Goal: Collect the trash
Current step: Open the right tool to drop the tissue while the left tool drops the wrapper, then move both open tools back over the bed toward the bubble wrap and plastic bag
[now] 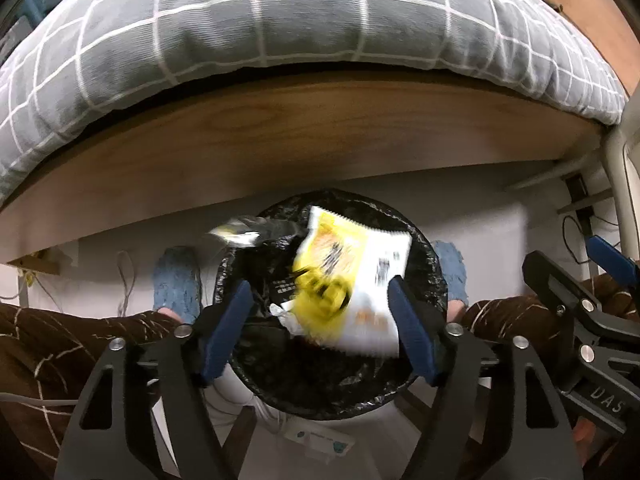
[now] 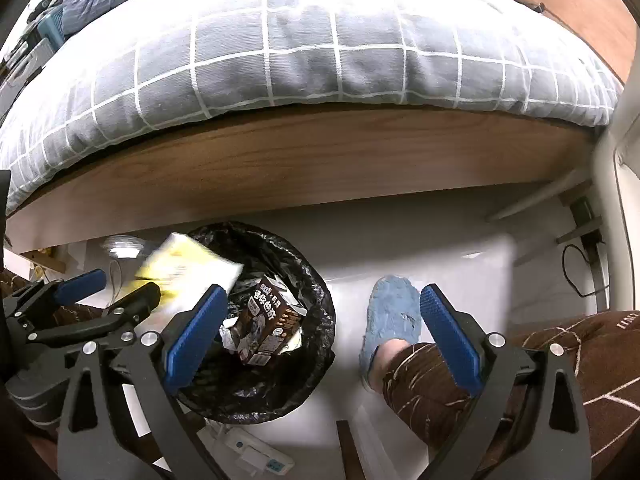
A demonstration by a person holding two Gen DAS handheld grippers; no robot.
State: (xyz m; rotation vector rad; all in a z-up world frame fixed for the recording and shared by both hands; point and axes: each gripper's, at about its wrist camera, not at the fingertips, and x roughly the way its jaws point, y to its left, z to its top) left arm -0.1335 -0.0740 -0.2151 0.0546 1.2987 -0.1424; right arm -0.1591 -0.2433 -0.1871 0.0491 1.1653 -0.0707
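Note:
A round bin lined with a black bag (image 1: 424, 248) stands on the floor below the bed edge. My left gripper (image 1: 320, 320) is open right above it. A yellow and white snack wrapper (image 1: 352, 280) is blurred between its fingers, loose over the bin mouth. The right wrist view shows the same bin (image 2: 316, 344) with a brown drink carton (image 2: 268, 316) inside, the wrapper (image 2: 188, 264) above its left rim, and the left gripper (image 2: 112, 292) beside it. My right gripper (image 2: 320, 328) is open and empty, to the right of the bin.
A bed with a grey checked quilt (image 1: 280, 28) and a wooden side board (image 1: 300, 132) overhangs the bin. The person's feet in blue slippers (image 2: 392, 320) and brown trouser legs (image 2: 540, 368) flank the bin. A white power strip (image 2: 256, 452) lies on the floor in front.

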